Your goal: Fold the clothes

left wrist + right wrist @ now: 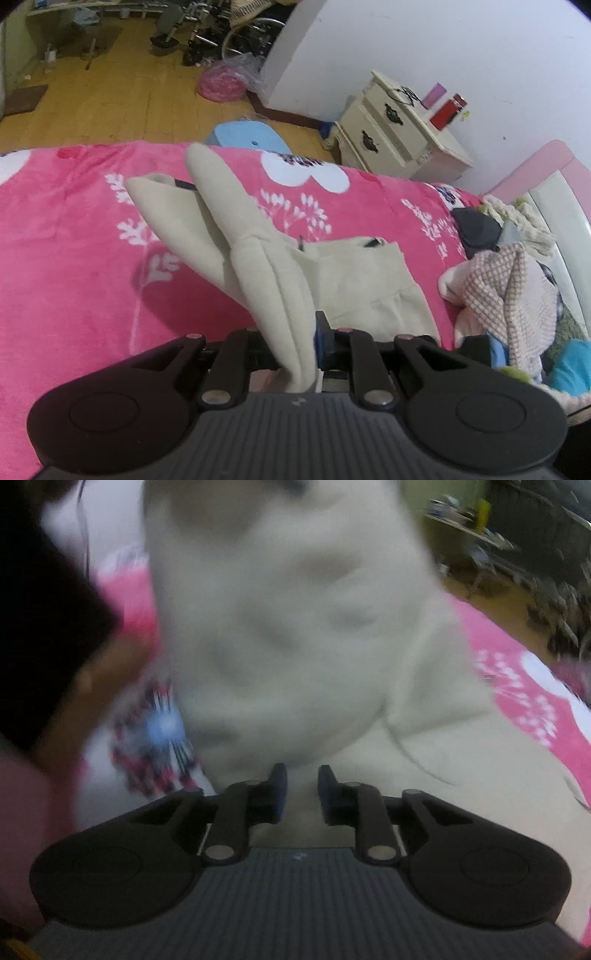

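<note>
Pinching a fold of the cream garment [280, 280], the left gripper [299, 350] lifts it off the pink bed blanket [74, 240]. The right gripper [300, 786] shows a narrow gap in its jaws over blurred cream cloth; grip unclear. Beyond the blanket, only the left view shows the nightstand [391, 136] and wooden floor [110, 99].

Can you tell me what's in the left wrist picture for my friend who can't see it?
The left hand-held gripper is pinching a fold of a cream garment and lifting it off a bright pink flowery blanket. More clothes are piled on the right, and a cream nightstand stands by the white wall behind.
</note>
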